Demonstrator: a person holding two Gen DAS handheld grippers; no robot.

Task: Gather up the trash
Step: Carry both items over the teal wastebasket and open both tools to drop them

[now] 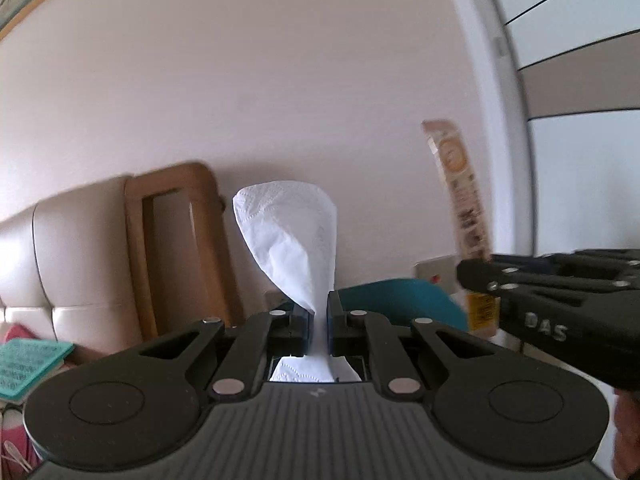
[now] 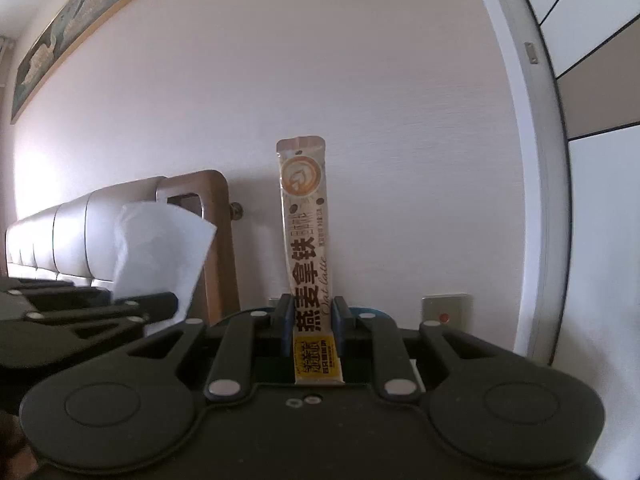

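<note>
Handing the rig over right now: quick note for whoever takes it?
Left gripper: shut on a white tissue, which sticks up past the fingertips.
Right gripper: shut on an oat latte sachet, held upright.
Both are raised side by side, facing a wall with a headboard to the left.
Done: two pieces of trash picked up.
Left: drop both in a bin; none is in view. A teal object sits just beyond the left gripper; what it is I cannot tell.
</note>
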